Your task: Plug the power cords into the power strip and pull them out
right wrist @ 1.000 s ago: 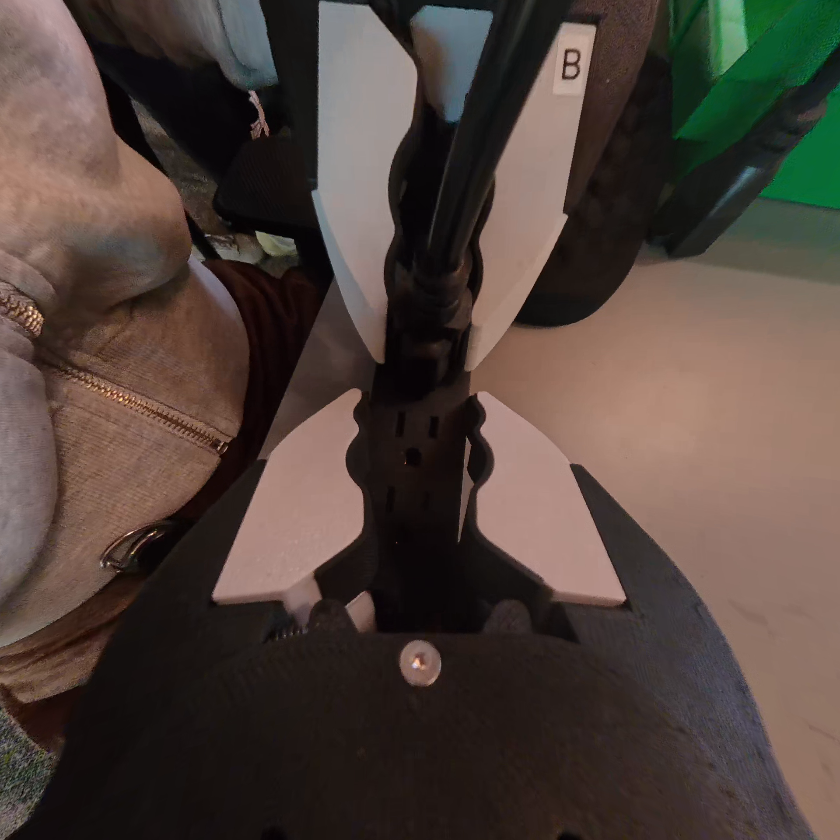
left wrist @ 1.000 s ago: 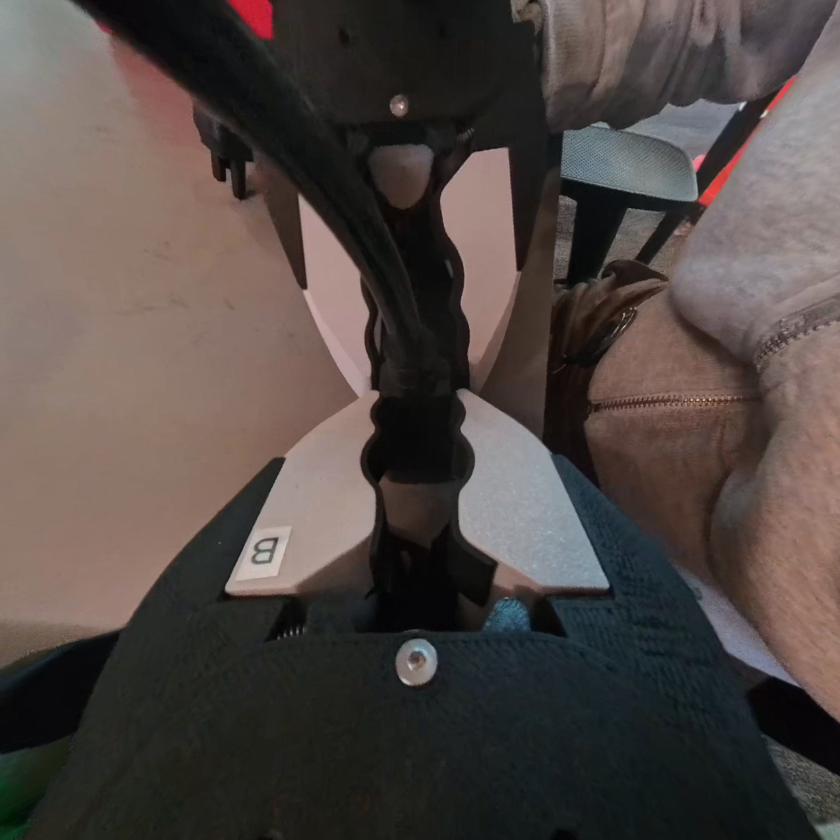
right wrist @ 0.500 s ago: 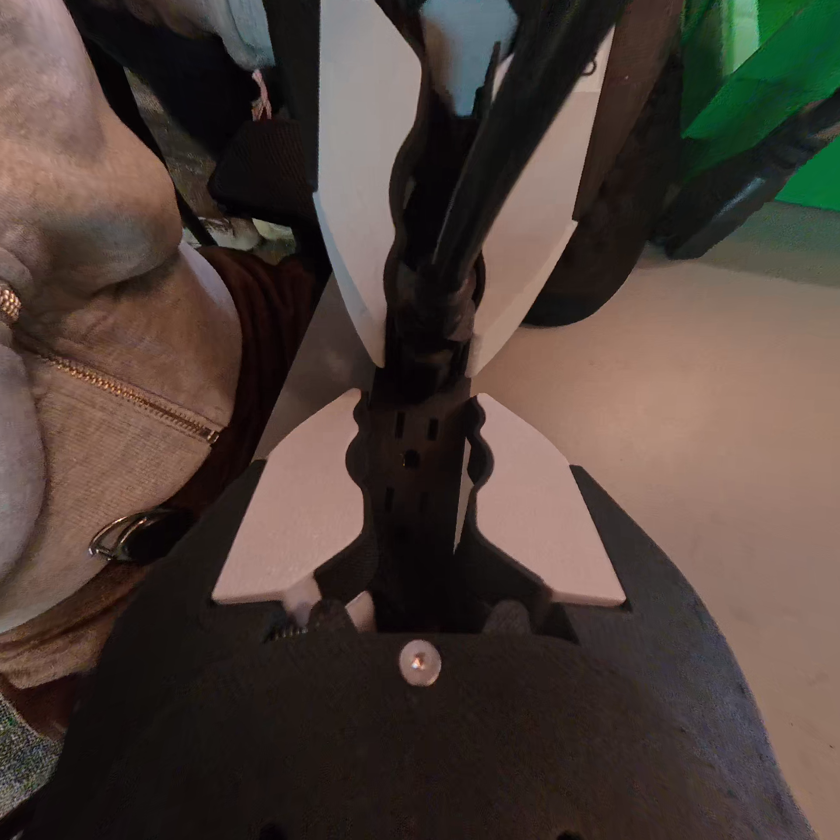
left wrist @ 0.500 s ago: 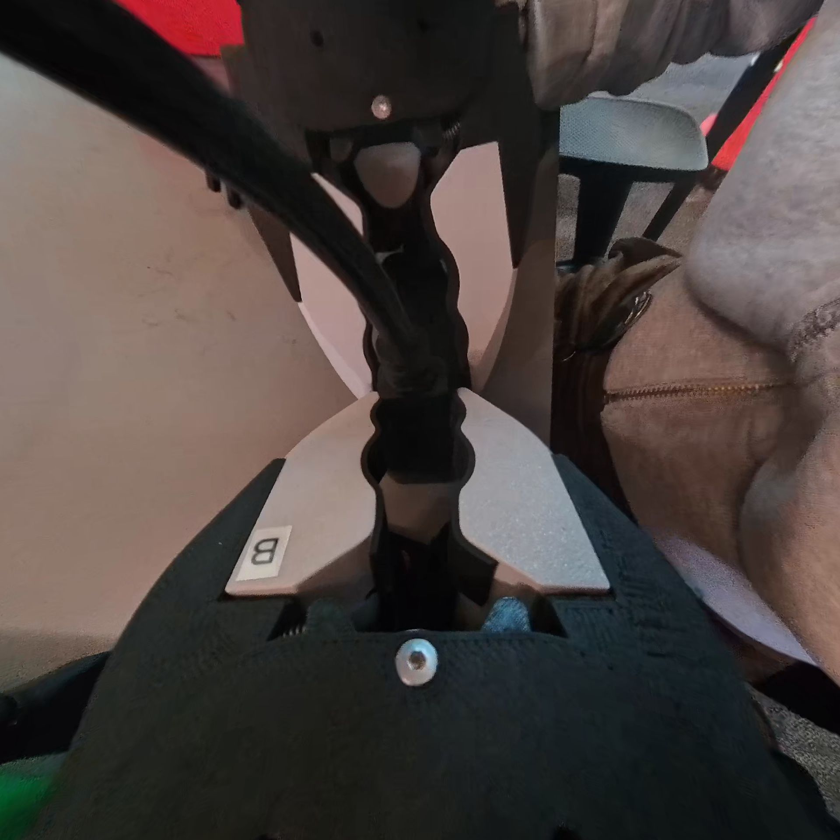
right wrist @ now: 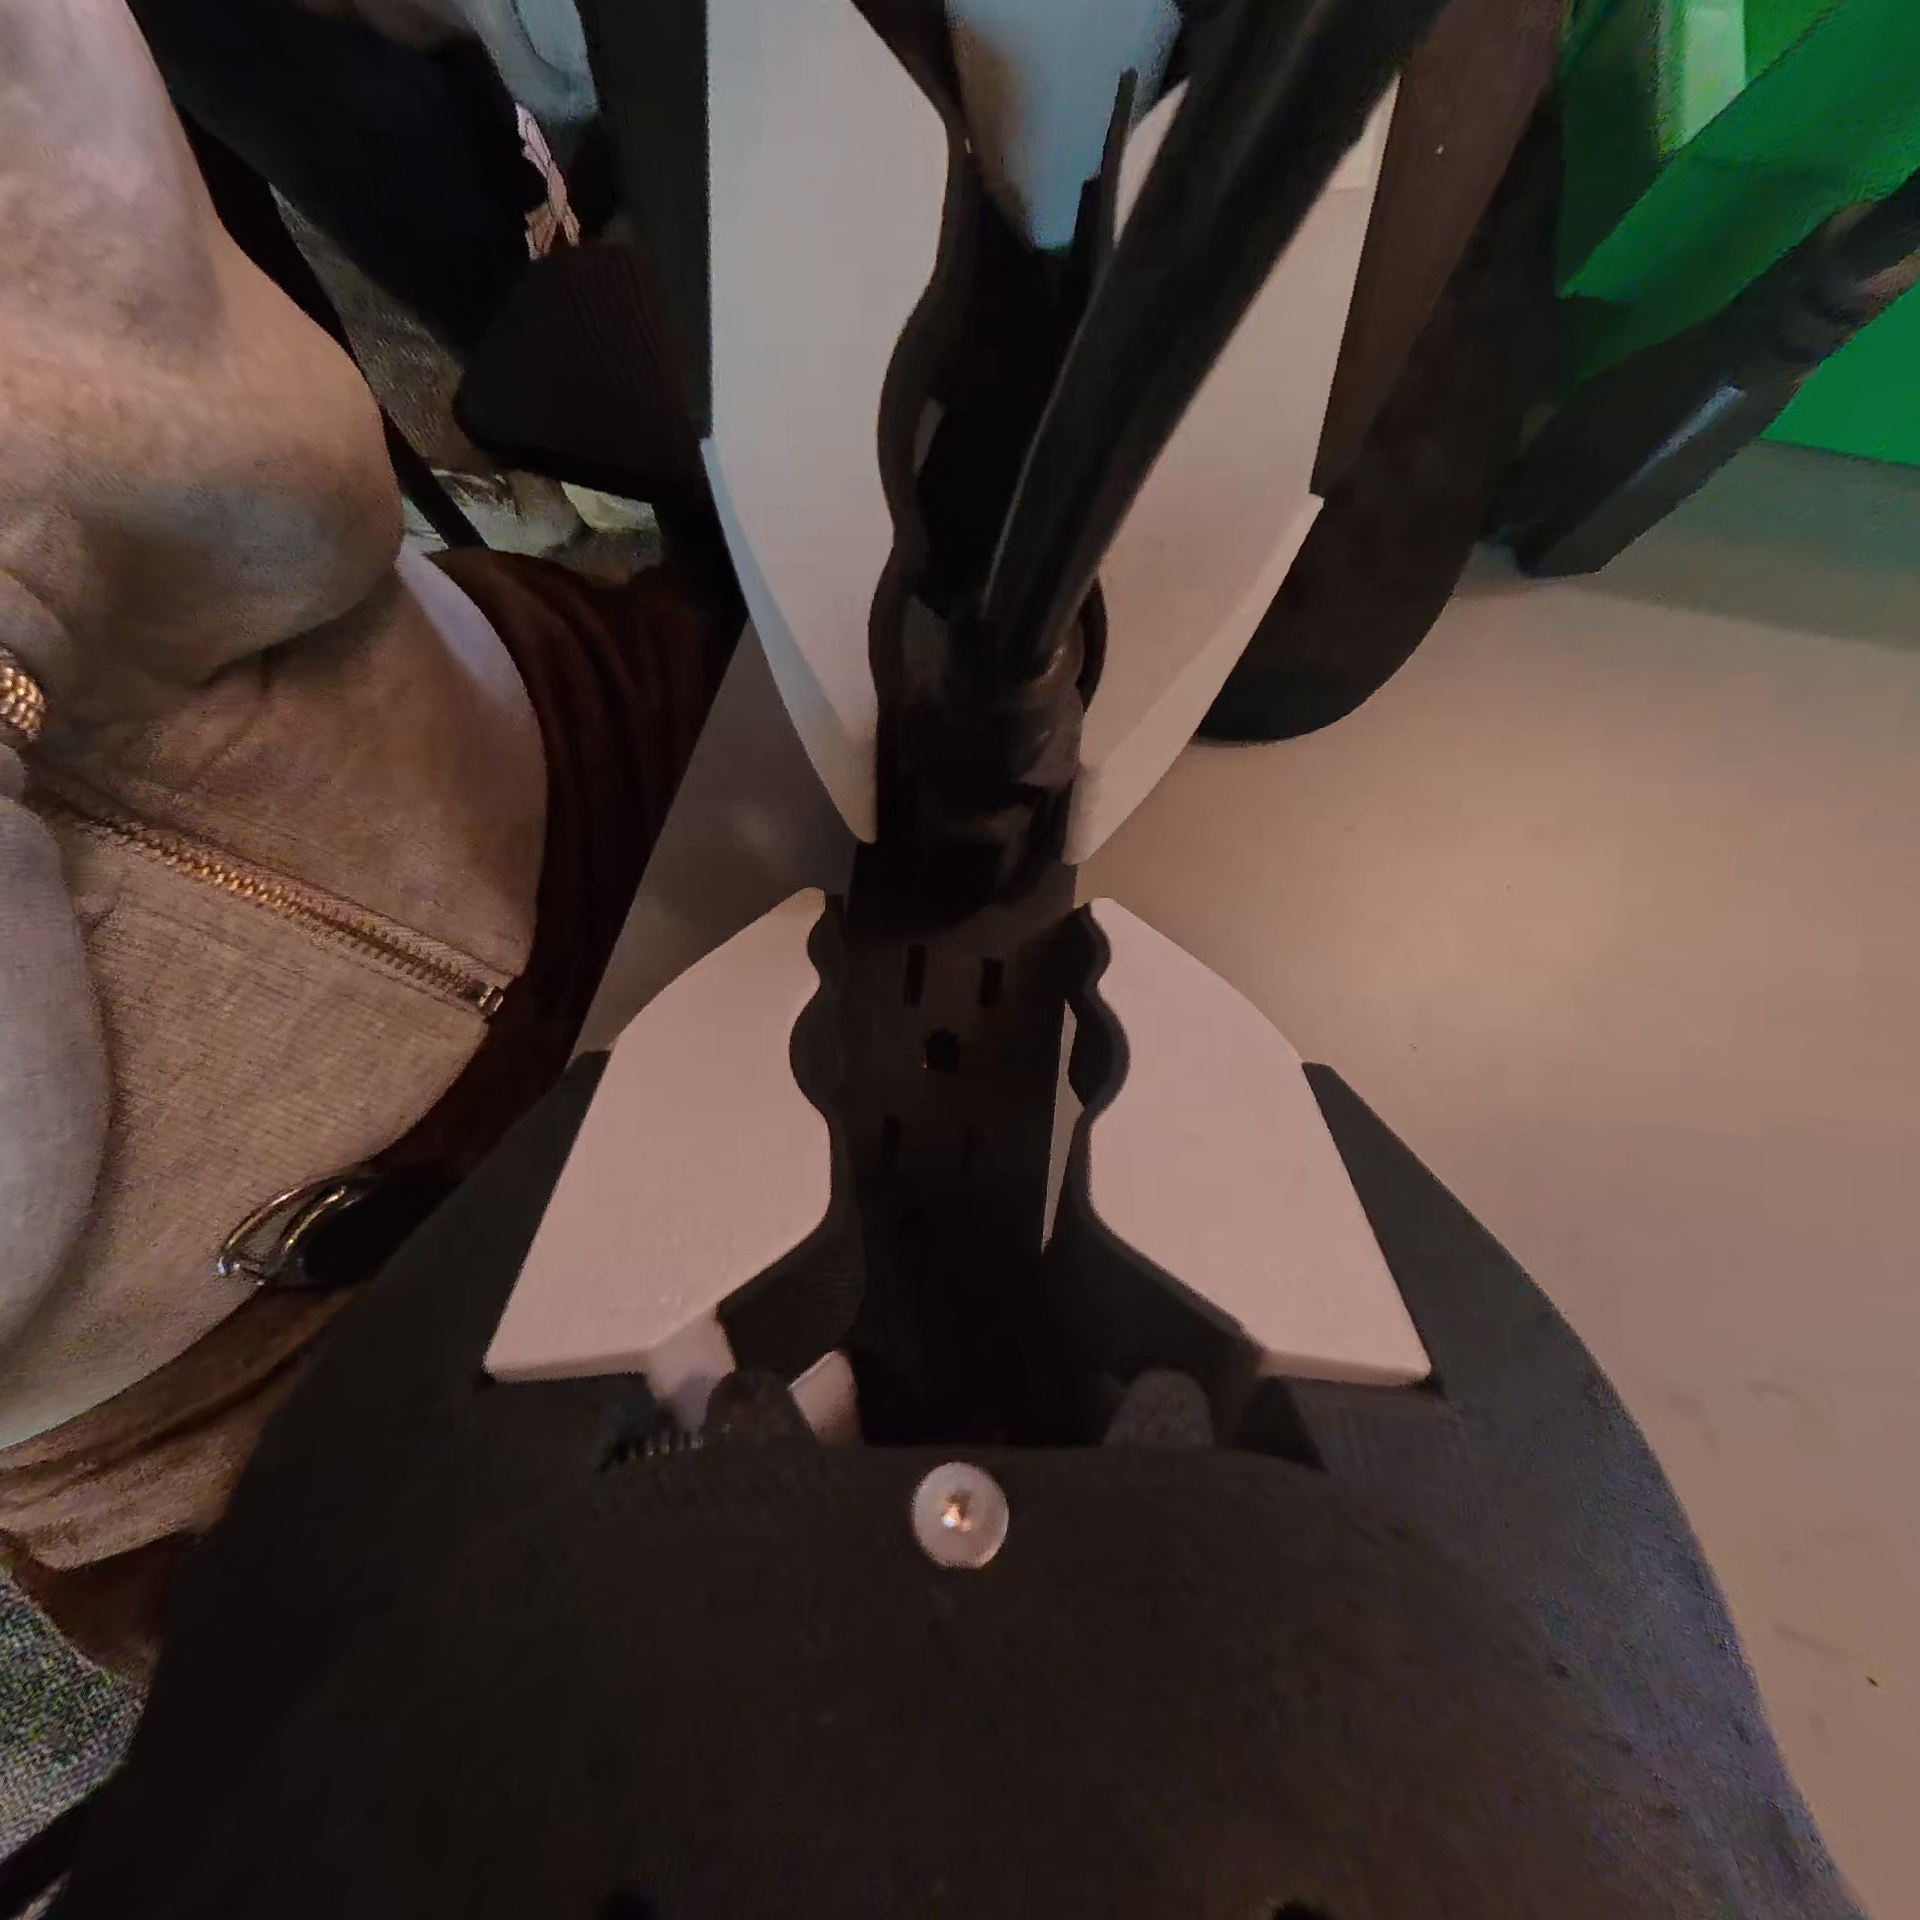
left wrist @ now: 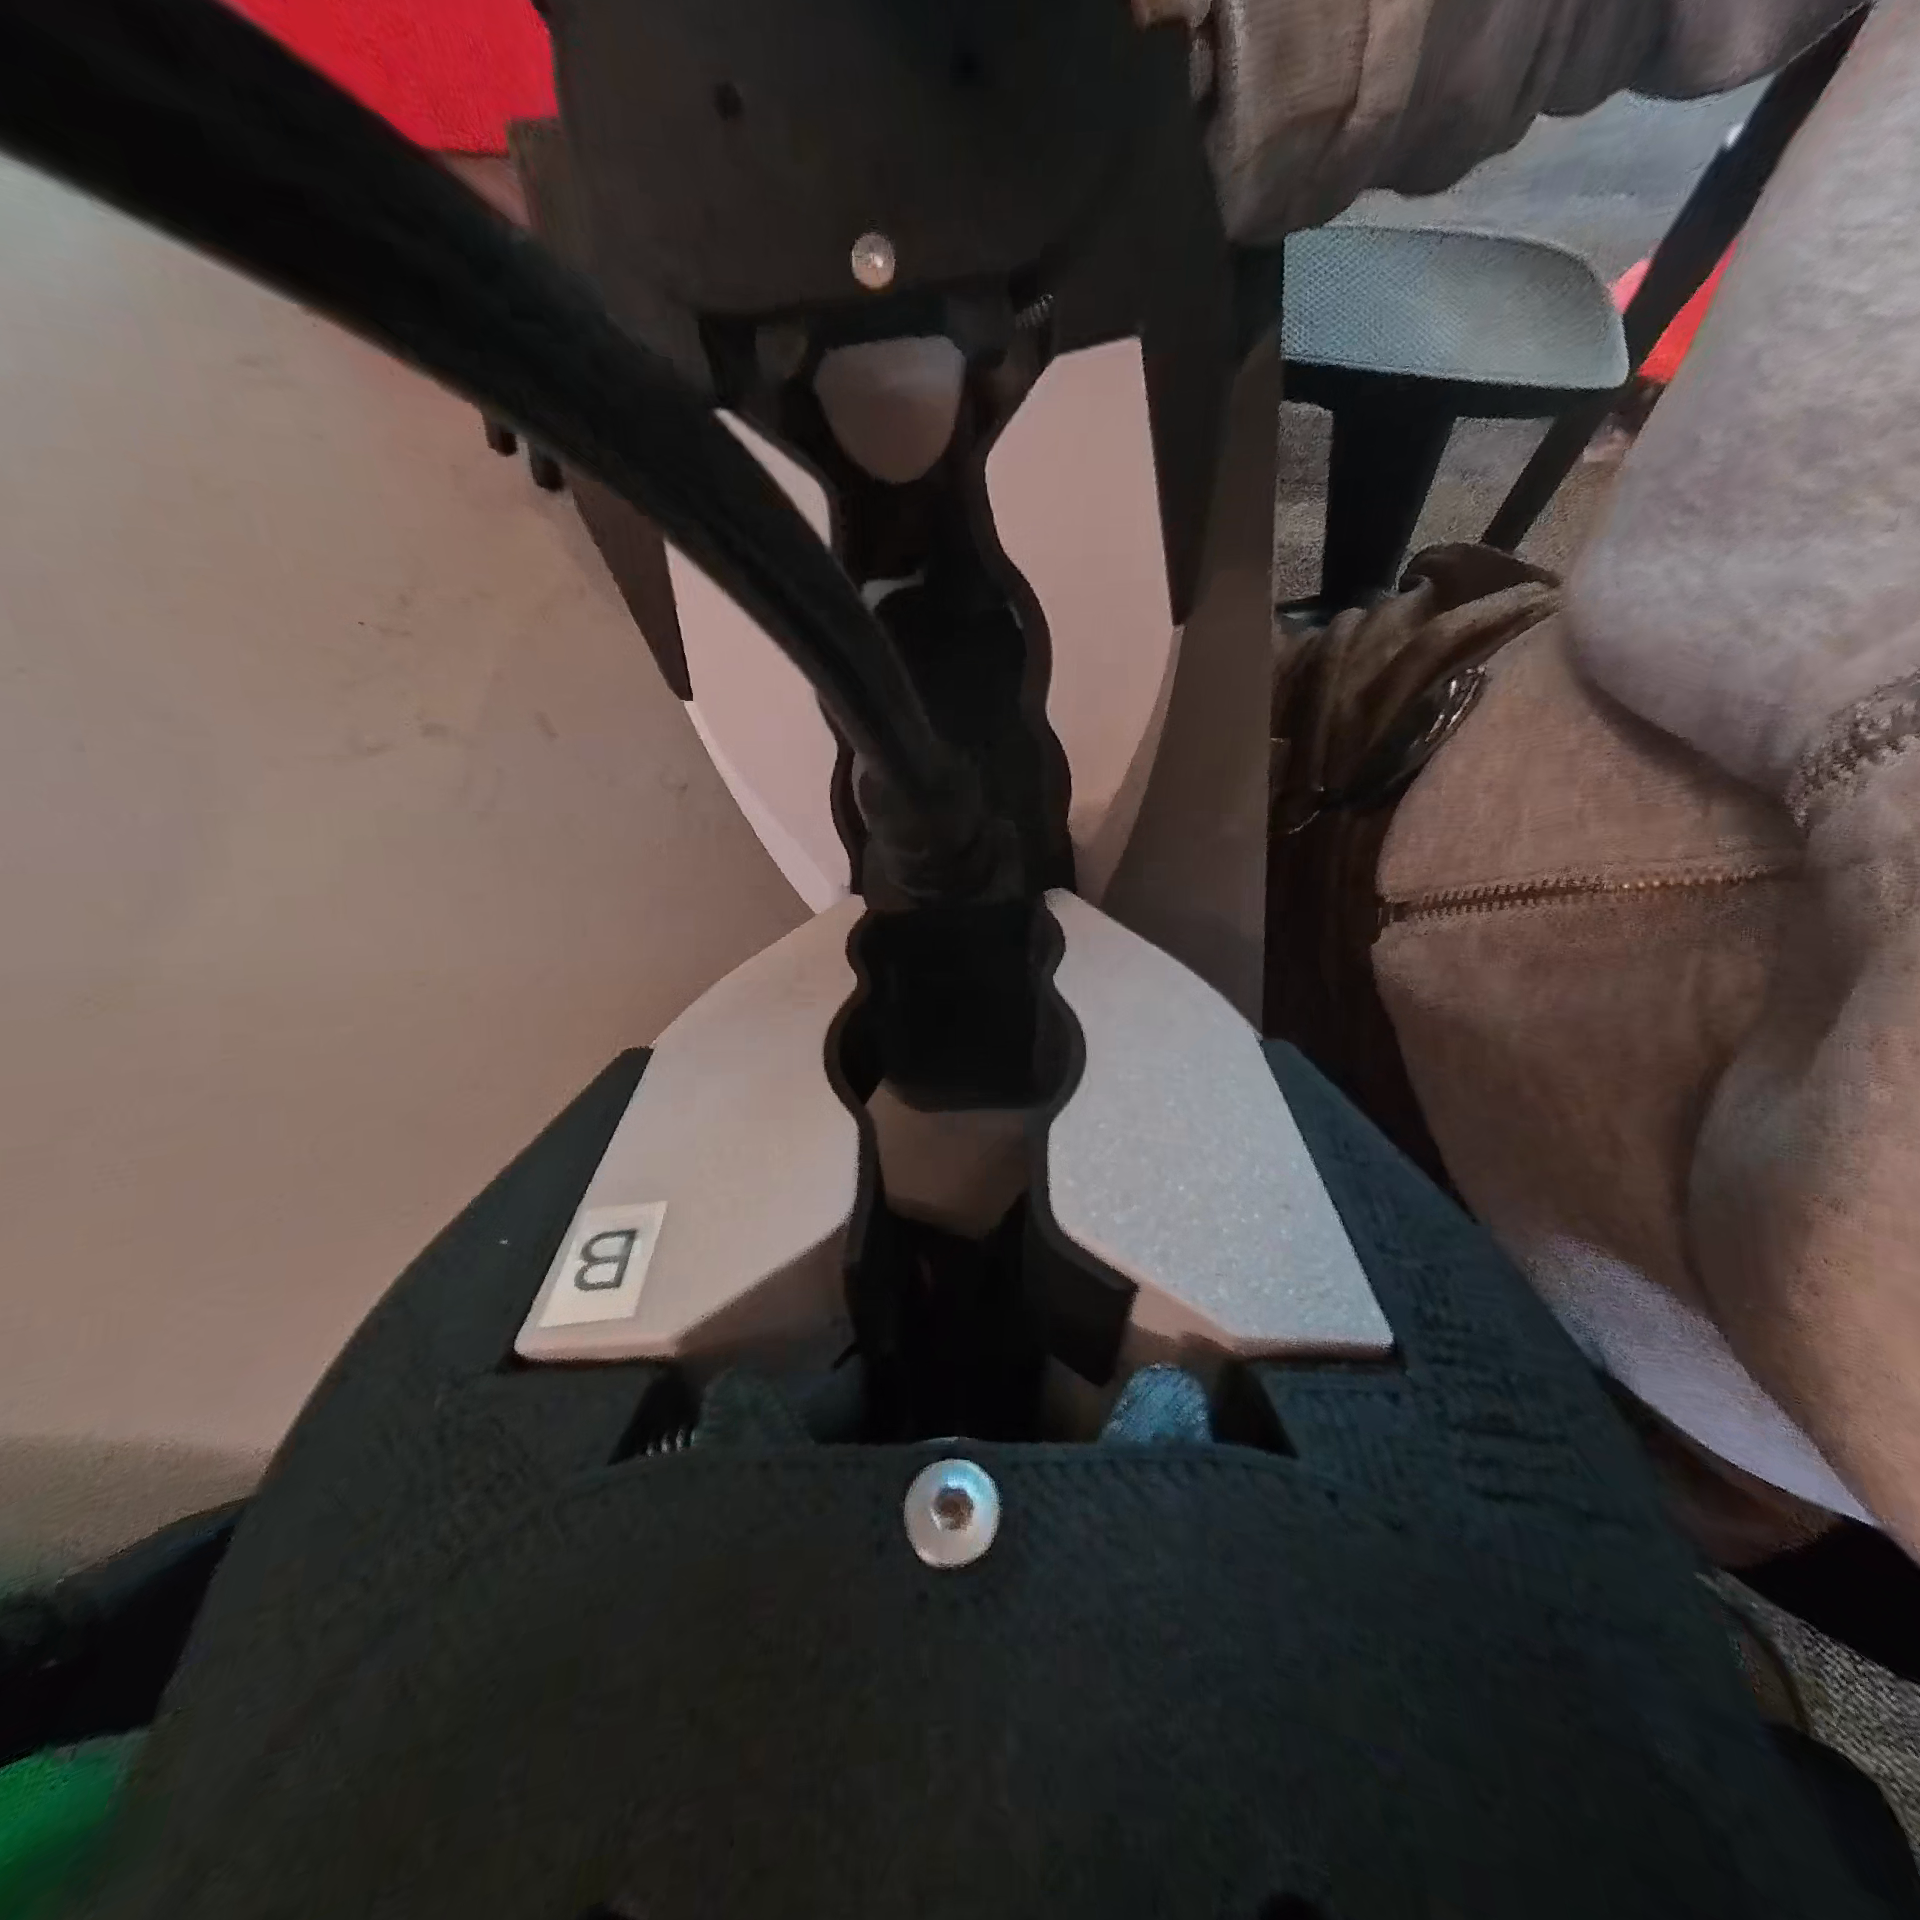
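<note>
Table [left wrist: 260, 831]: pale beige, matte, faint scuffs; fills the left of the left wrist view and the right of the right wrist view. Chair [left wrist: 1455, 312]: grey woven seat on dark legs, off the table's far edge, upper right in the left wrist view. Red surface [left wrist: 436, 62] behind the table's far end. Green panel [right wrist: 1766, 208] at the upper right of the right wrist view. Light: dim, warm.

Left tongs [left wrist: 954, 1023] clamp black plug [left wrist: 951, 1013]; cord [left wrist: 582, 384] arcs left.
</note>
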`<action>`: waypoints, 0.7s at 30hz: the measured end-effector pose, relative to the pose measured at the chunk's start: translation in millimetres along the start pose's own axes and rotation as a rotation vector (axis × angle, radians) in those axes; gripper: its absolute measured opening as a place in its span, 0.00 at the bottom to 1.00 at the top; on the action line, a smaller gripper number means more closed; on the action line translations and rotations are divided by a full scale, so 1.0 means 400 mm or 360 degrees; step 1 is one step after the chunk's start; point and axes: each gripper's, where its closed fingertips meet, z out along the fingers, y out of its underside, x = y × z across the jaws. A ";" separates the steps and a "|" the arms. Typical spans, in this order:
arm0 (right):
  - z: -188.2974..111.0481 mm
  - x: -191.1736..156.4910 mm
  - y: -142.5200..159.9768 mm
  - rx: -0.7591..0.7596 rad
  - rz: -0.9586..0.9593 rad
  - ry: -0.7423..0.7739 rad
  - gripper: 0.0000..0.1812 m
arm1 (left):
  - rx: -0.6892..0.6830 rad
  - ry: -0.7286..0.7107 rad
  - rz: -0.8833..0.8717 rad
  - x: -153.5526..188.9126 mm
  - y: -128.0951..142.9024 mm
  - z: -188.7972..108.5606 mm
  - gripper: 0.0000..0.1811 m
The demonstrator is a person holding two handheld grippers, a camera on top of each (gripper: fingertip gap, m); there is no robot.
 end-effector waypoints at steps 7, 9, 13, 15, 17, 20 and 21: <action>-0.001 0.006 -0.013 0.0139 0.0036 0.0009 0.24 | 0.0162 0.0005 -0.0122 -0.007 -0.004 -0.020 0.13; 0.003 0.006 -0.008 0.0118 0.0040 0.0003 0.24 | 0.0119 0.0008 -0.0120 -0.007 0.003 -0.014 0.13; 0.004 0.003 -0.005 0.0061 0.0006 -0.0003 0.24 | 0.0011 -0.0011 -0.0023 -0.004 0.002 -0.006 0.13; 0.006 0.002 -0.009 0.0120 0.0040 -0.0008 0.24 | 0.0057 0.0005 -0.0069 -0.002 0.005 -0.013 0.14; 0.004 0.005 -0.019 0.0167 0.0061 0.0011 0.24 | 0.0146 0.0042 -0.0156 -0.007 0.001 -0.026 0.13; 0.008 0.006 -0.010 0.0114 0.0044 0.0010 0.24 | 0.0096 0.0036 -0.0138 -0.007 0.009 -0.018 0.13; 0.008 0.006 -0.011 0.0098 0.0033 0.0006 0.24 | 0.0079 0.0040 -0.0126 -0.007 0.008 -0.016 0.13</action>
